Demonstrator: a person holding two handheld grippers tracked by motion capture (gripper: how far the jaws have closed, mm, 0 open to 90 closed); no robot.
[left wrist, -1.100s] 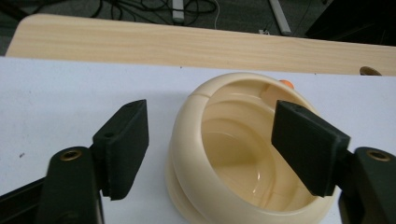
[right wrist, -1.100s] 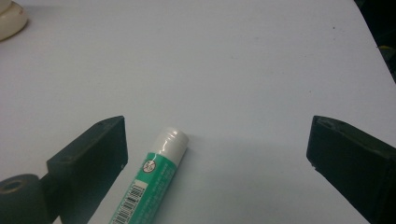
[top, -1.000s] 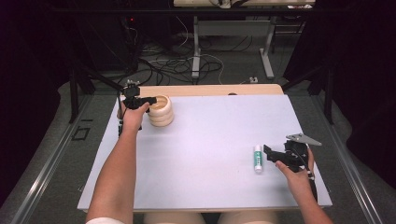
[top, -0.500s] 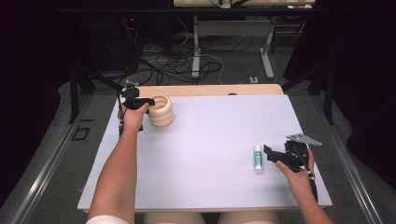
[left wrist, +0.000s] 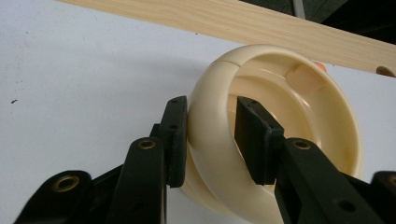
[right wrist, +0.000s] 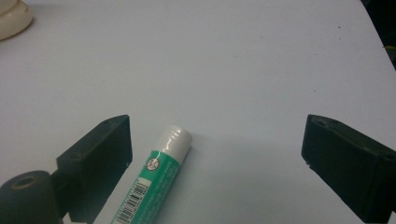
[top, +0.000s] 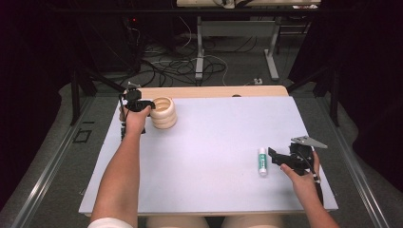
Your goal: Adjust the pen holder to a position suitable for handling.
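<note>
A stack of cream rings (top: pixel 164 114) stands at the far left of the white table top (top: pixel 214 142). My left gripper (top: pixel 151 105) reaches it from the left. In the left gripper view the left gripper (left wrist: pixel 210 135) straddles the top ring's wall (left wrist: pixel 210 93), one pad outside and one inside. Its jaws have just been closing, and both pads now touch the wall. A green and white tube (top: pixel 262 161) lies flat at the near right. My right gripper (right wrist: pixel 219 140) stands open around the tube (right wrist: pixel 159 186), whose cap end lies close to the left jaw, untouched.
A bare wooden strip (top: pixel 214 91) runs along the table's far edge, right behind the rings. Something small and orange (left wrist: pixel 320 65) peeks over the ring's far rim. Beyond the table, cables (top: pixel 180 66) and metal legs (top: pixel 199 47) stand on the floor.
The left jaws look narrower on the ring's wall than a second ago. Both hands, the ring stack and the tube keep their places.
</note>
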